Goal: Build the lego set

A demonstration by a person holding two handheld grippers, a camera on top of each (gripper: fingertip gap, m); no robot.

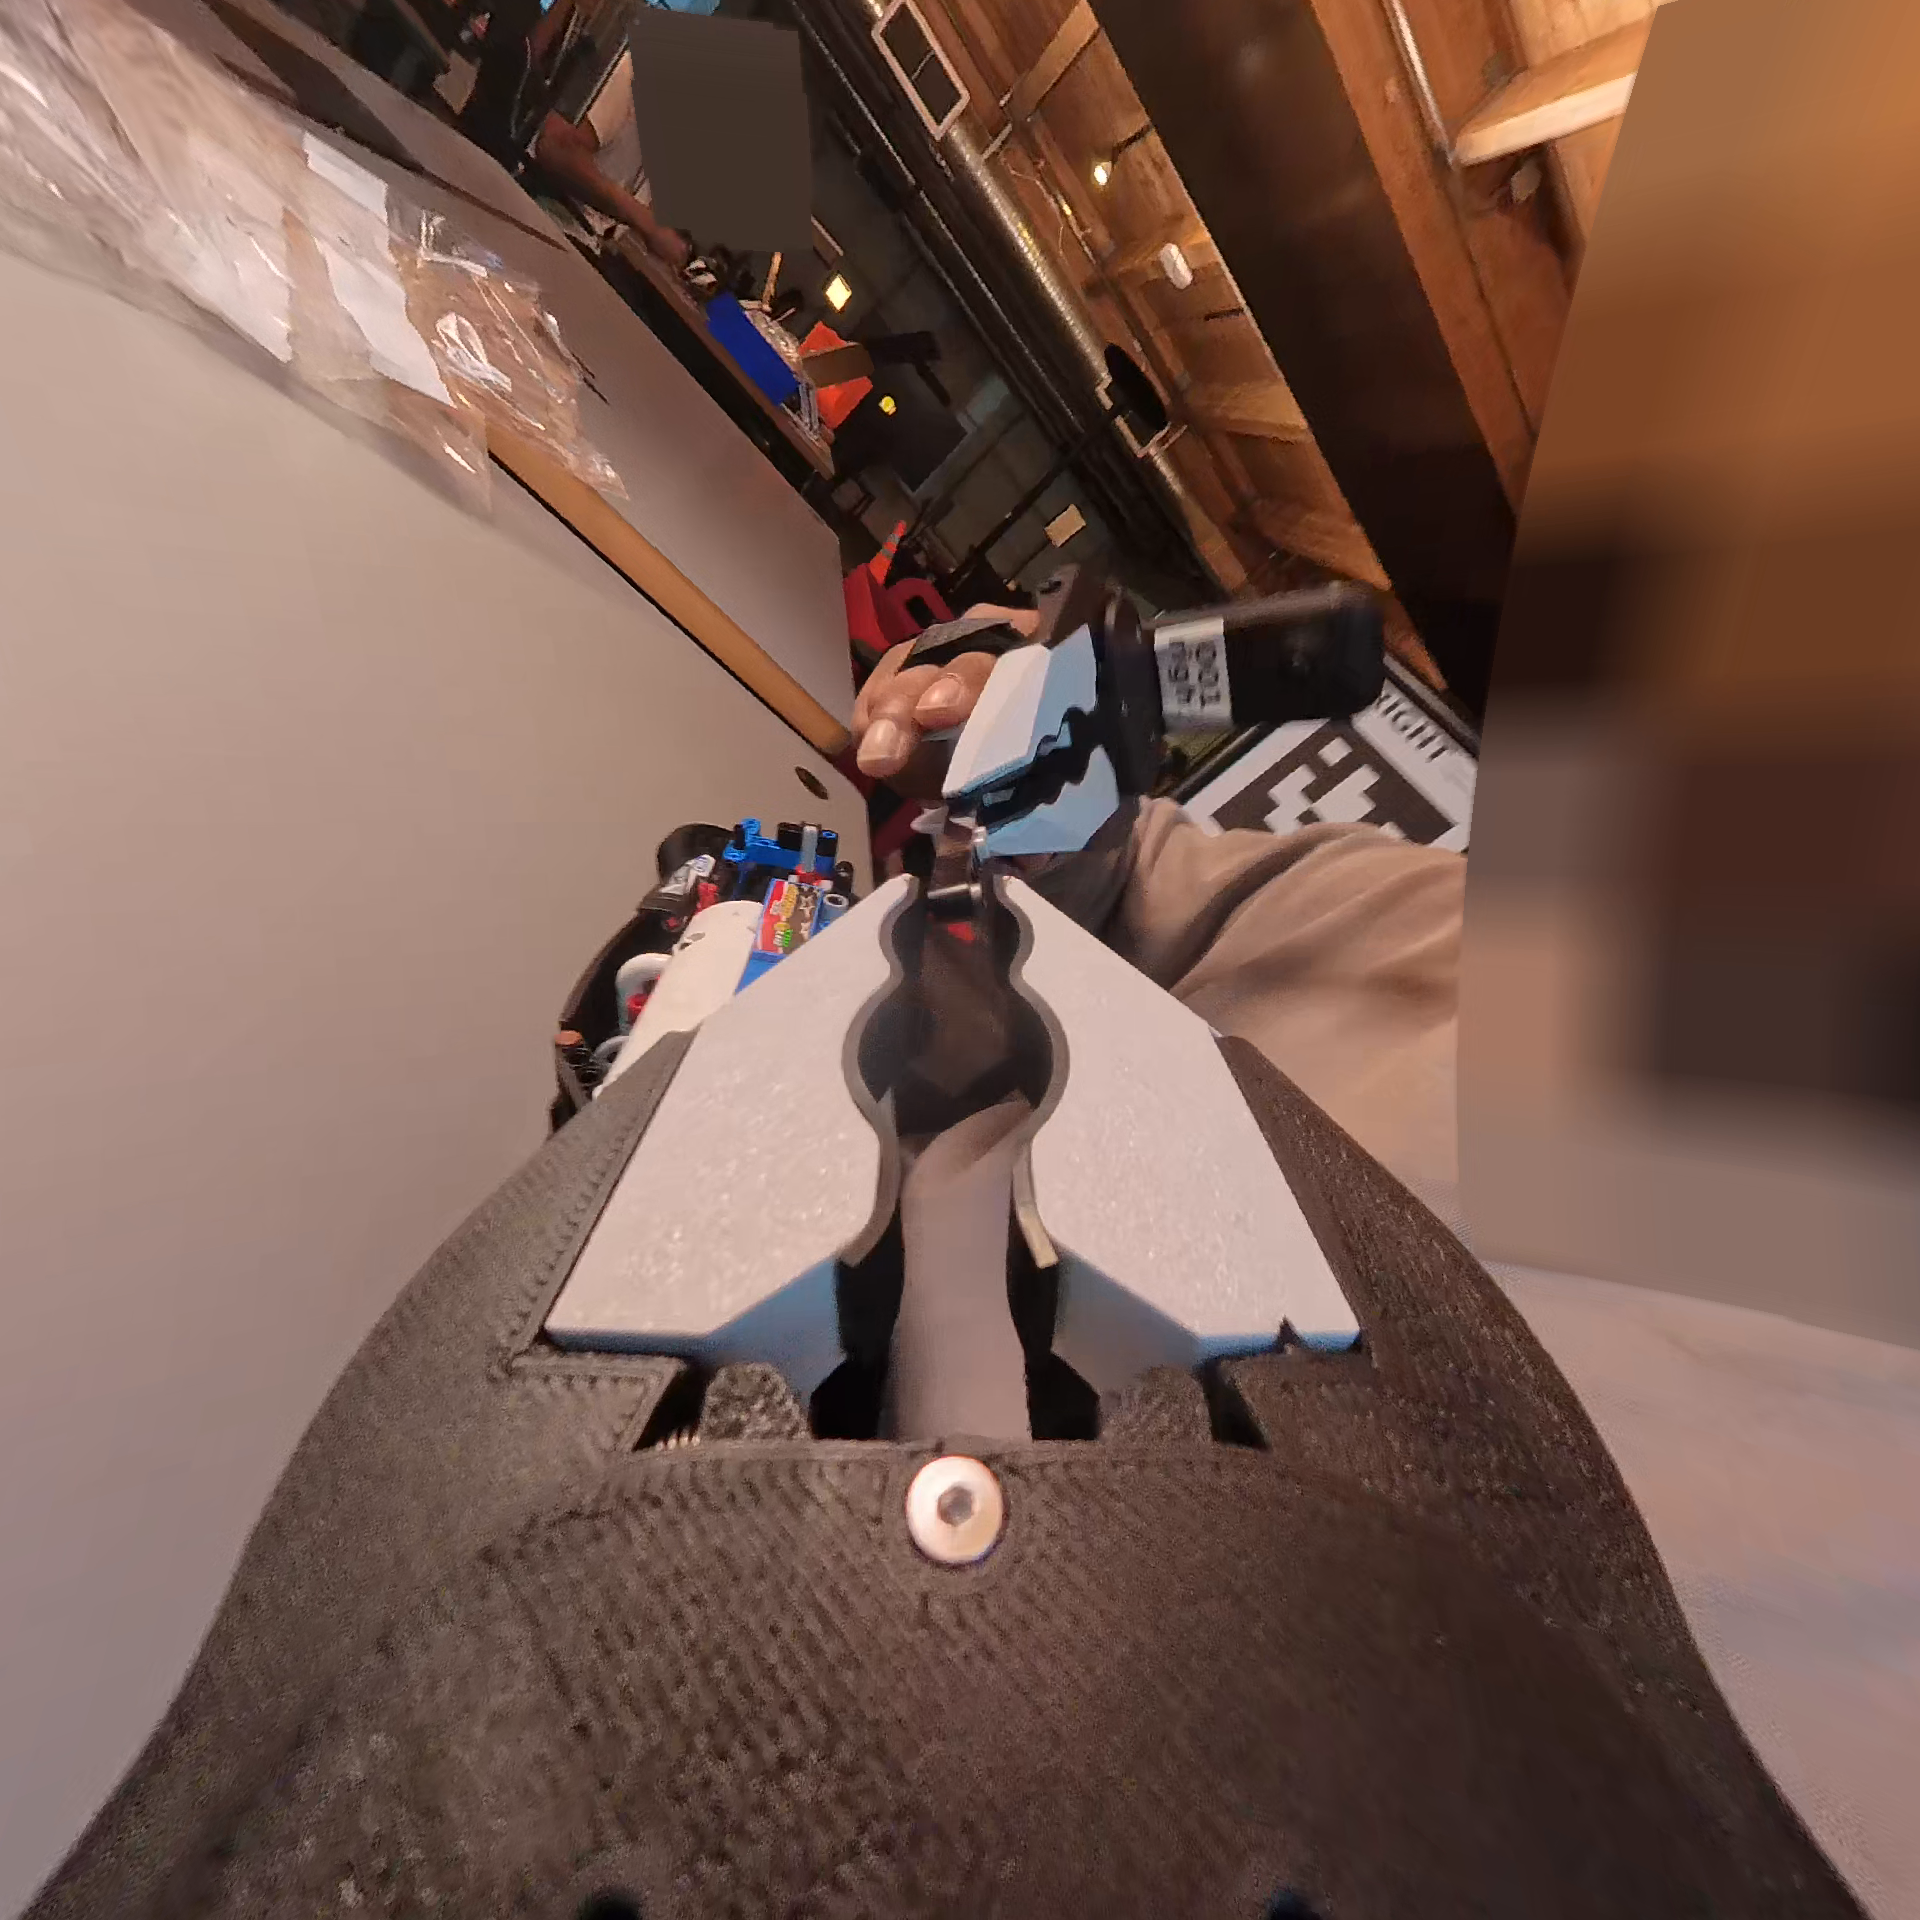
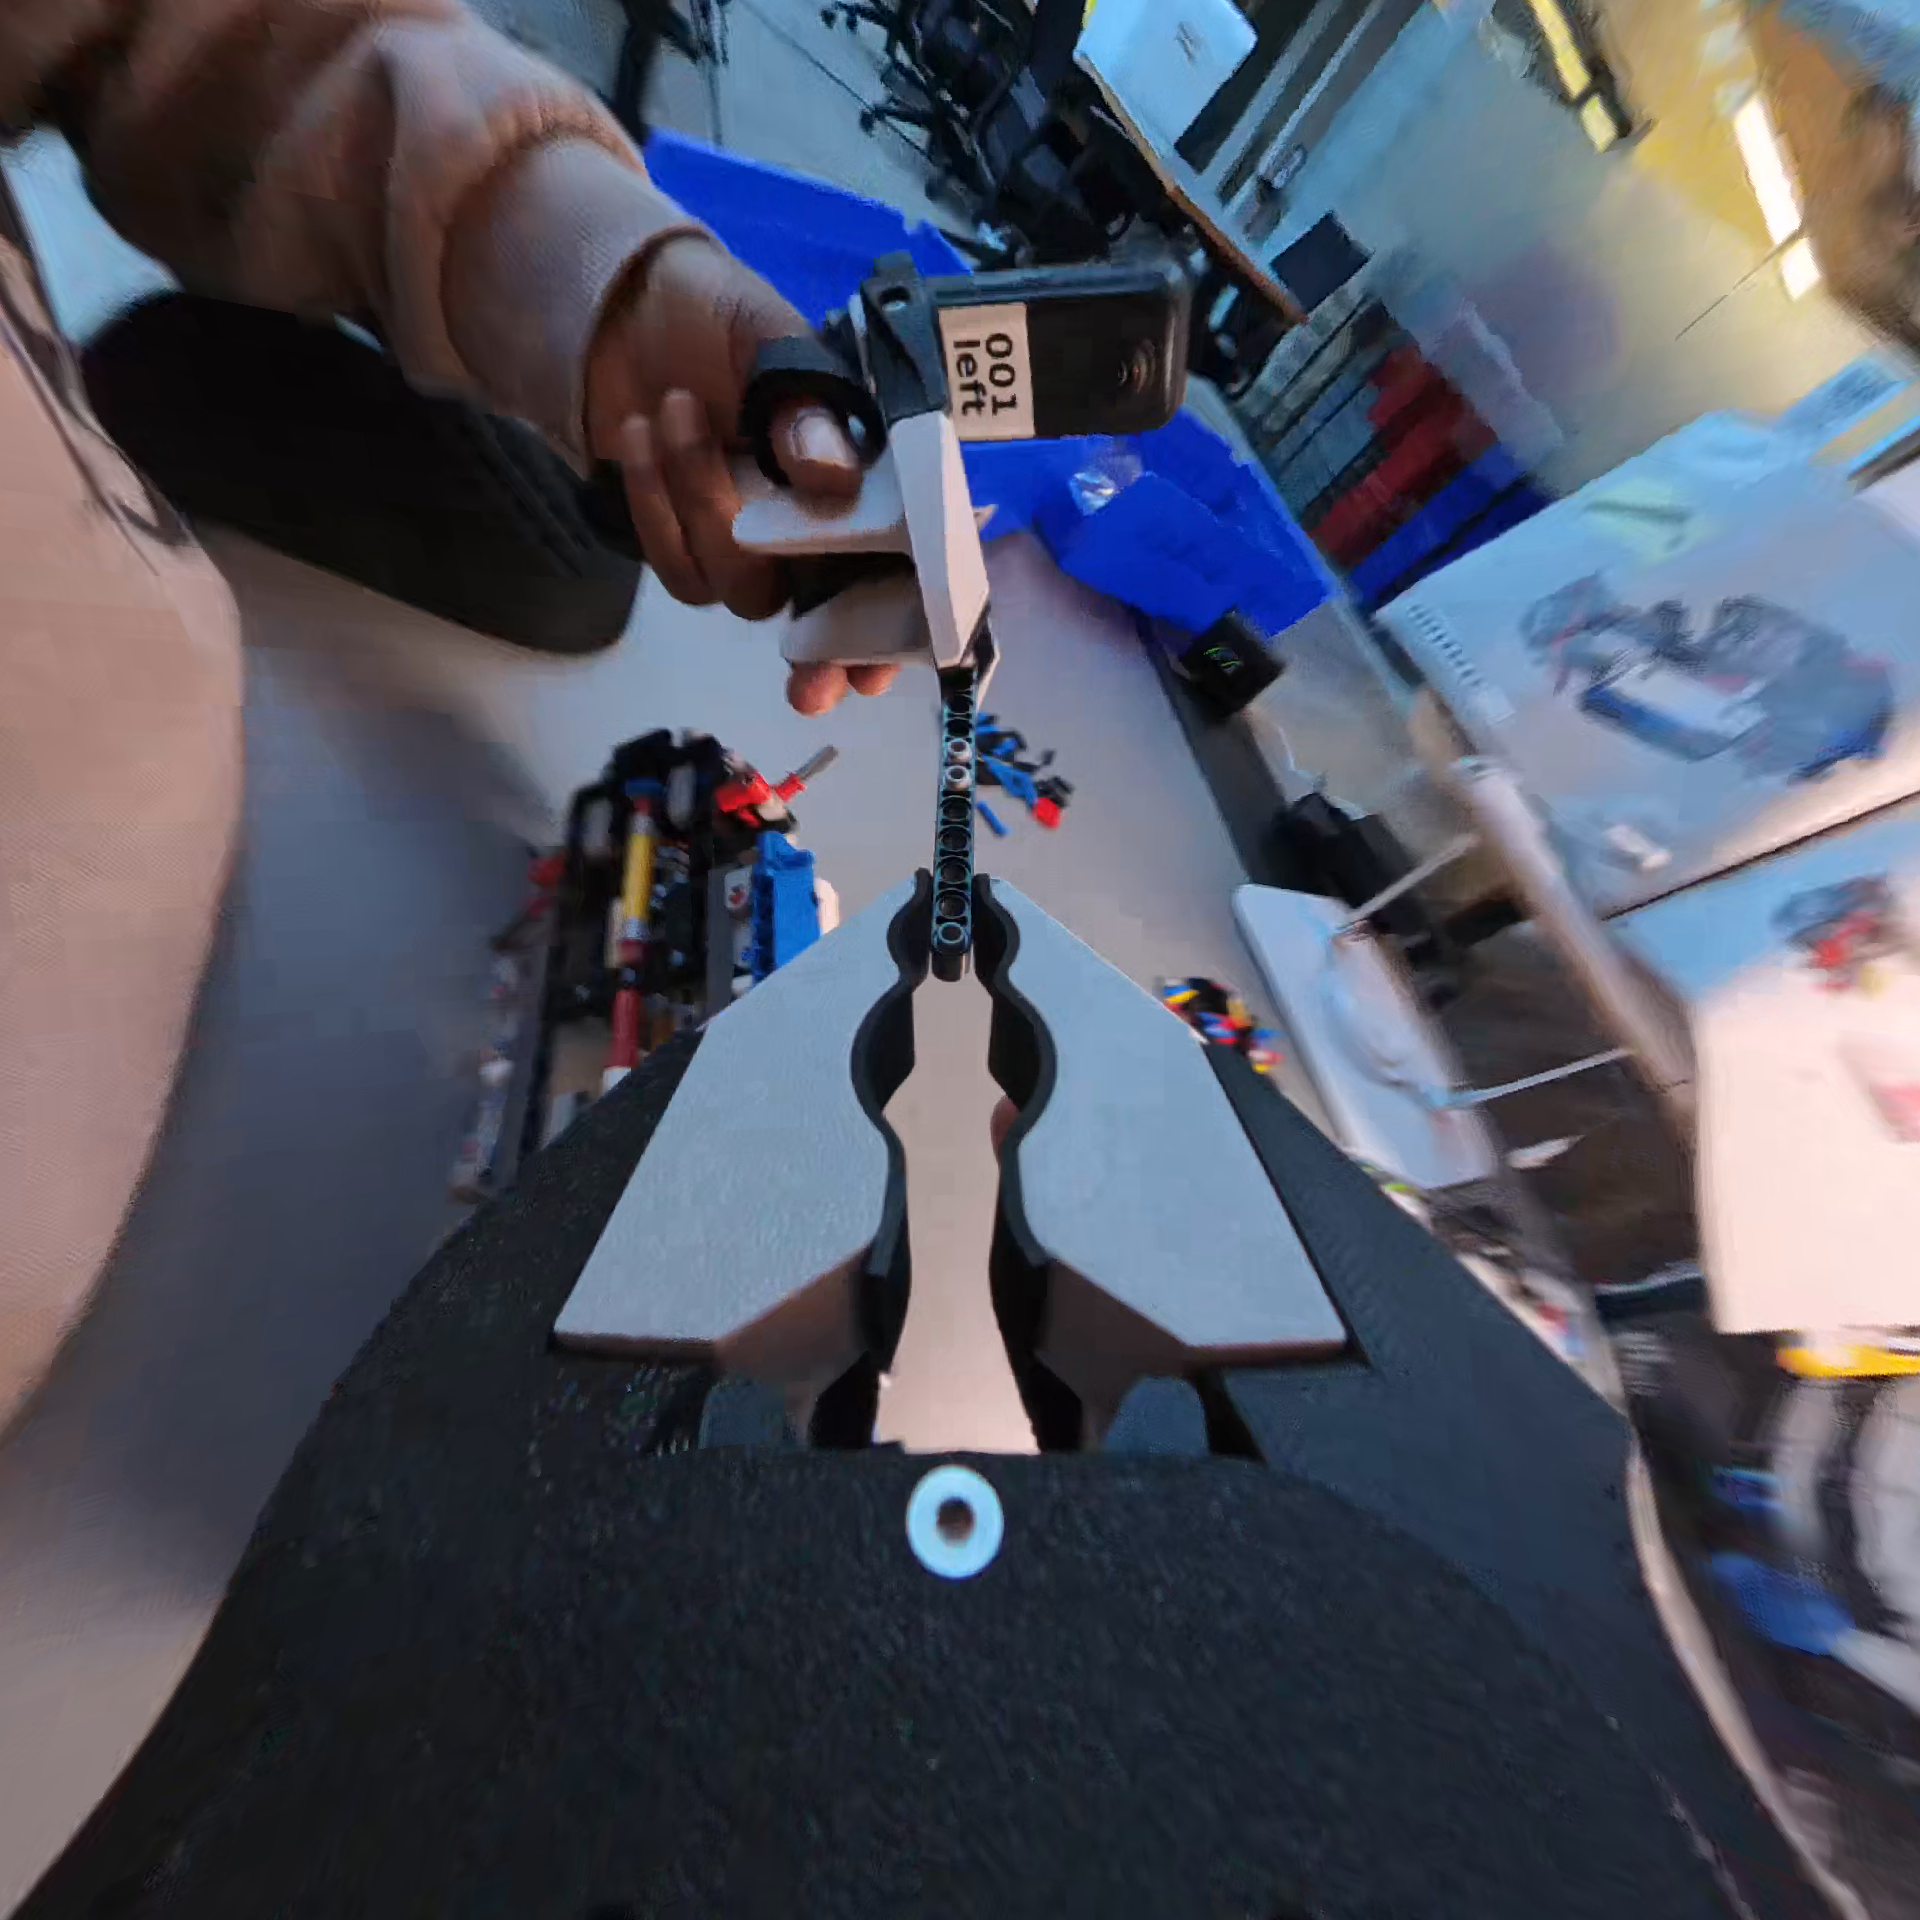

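Observation:
A long black beam with holes (image 2: pixel 954 821) hangs in the air between my two grippers. My right gripper (image 2: pixel 951 920) is shut on its near end. My left gripper (image 2: pixel 968 670), held by a hand, is shut on its far end. In the left wrist view my left gripper (image 1: pixel 953 891) pinches the beam (image 1: pixel 951 899) end-on, and the right gripper (image 1: pixel 975 831) meets it from above. The partly built model (image 2: pixel 665 883), black with blue, red and yellow parts, lies on the grey table below; it also shows in the left wrist view (image 1: pixel 727 935).
Loose blue, red and black pieces (image 2: pixel 1013 779) lie on the table (image 2: pixel 1091 831) beyond the beam, and another small pile (image 2: pixel 1216 1008) to the right. Blue bins (image 2: pixel 1143 520) stand behind. Clear plastic bags (image 1: pixel 364 291) lie far off on the table. My hands' fingertips stand some 6 centimetres from each other.

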